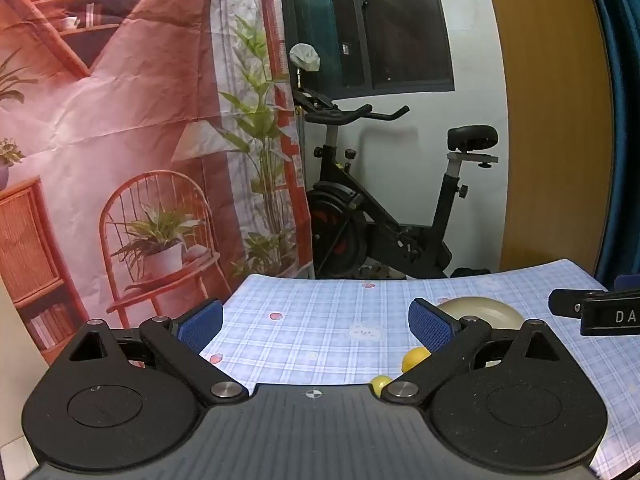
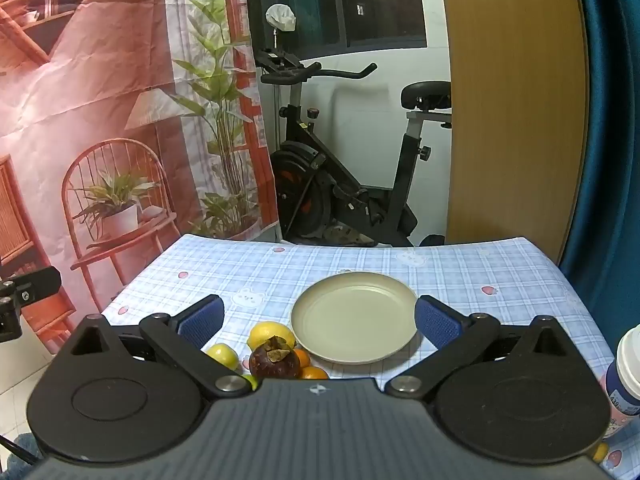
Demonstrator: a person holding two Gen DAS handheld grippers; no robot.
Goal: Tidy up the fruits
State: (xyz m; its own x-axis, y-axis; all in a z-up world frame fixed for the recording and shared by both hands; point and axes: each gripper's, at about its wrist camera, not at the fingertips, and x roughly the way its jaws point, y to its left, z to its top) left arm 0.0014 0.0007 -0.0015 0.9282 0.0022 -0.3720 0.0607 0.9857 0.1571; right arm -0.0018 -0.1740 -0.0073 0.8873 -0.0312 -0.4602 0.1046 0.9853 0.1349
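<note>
A cream plate [image 2: 354, 316] lies empty on the checked tablecloth; its far edge also shows in the left wrist view [image 1: 480, 308]. To its left sits a cluster of fruit: a large lemon [image 2: 270, 332], a small lemon [image 2: 222, 354], a dark mangosteen [image 2: 274, 358] and oranges [image 2: 308, 366]. Two yellow fruits [image 1: 414, 358] show in the left wrist view, partly hidden by a finger. My right gripper [image 2: 318, 320] is open and empty above the fruit and plate. My left gripper [image 1: 316, 324] is open and empty, left of the plate.
A bottle with a white cap [image 2: 626, 368] stands at the table's right edge. The other gripper's body [image 1: 592, 312] juts in from the right. An exercise bike [image 2: 348, 168] and a printed backdrop [image 2: 120, 120] stand behind the table [image 2: 460, 264].
</note>
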